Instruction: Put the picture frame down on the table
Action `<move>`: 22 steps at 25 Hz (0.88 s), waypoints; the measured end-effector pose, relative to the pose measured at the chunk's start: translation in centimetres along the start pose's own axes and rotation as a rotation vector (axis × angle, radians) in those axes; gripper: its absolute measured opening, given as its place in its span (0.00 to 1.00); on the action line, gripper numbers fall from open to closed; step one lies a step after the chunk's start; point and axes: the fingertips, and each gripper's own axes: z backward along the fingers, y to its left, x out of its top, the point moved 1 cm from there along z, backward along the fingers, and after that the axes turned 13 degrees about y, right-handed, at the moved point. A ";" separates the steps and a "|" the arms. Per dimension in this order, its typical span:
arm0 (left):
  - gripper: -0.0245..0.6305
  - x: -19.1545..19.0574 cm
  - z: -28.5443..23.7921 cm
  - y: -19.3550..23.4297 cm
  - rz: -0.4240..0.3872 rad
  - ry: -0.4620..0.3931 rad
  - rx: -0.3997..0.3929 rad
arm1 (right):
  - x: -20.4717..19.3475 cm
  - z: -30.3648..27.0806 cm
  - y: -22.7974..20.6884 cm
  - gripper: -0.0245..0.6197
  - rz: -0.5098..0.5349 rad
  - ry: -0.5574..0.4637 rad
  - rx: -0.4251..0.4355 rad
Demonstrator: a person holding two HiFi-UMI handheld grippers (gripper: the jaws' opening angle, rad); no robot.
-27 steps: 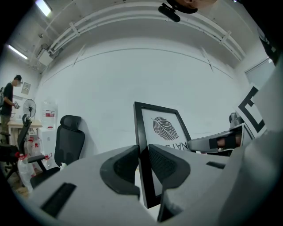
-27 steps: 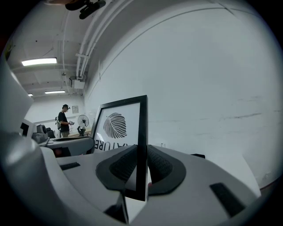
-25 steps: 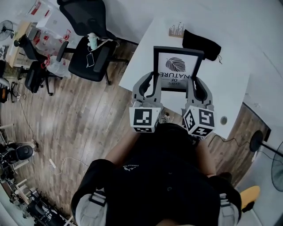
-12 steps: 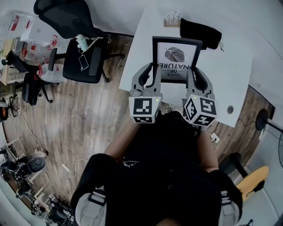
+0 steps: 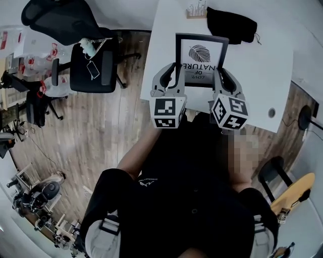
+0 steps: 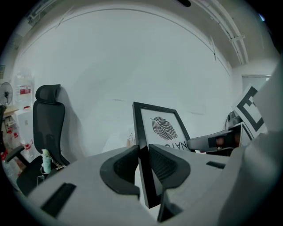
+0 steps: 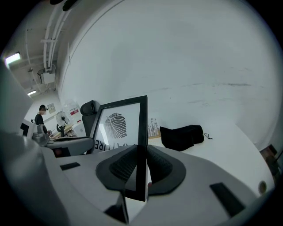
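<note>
The black picture frame with a leaf print hangs over the white table, near its front edge, print side toward the person. My left gripper is shut on the frame's left side bar. The right gripper is shut on the right side bar. In the left gripper view the pads pinch the bar and the leaf print shows beyond. The right gripper view has the print to the left of the clamped bar. The frame's lower edge is hidden behind the grippers.
A black pouch lies at the table's far side, beside a small wooden holder. A round cable hole sits near the right front corner. A black office chair stands on the wooden floor at the left.
Both grippers still hold the frame. The table and frame sit higher in the head view and the chair has slid left, so the head camera moved; the frame barely shifted relative to the table.
</note>
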 end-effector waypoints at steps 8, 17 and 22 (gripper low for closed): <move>0.16 -3.2 -2.3 2.1 0.038 0.101 -0.013 | -2.7 -3.8 0.3 0.14 -0.044 0.110 0.008; 0.16 -7.0 -4.5 3.7 0.087 0.205 -0.010 | -6.1 -7.1 0.5 0.14 -0.069 0.231 0.015; 0.16 -9.0 -6.0 4.6 0.099 0.264 -0.002 | -7.5 -9.0 0.3 0.14 -0.065 0.292 0.011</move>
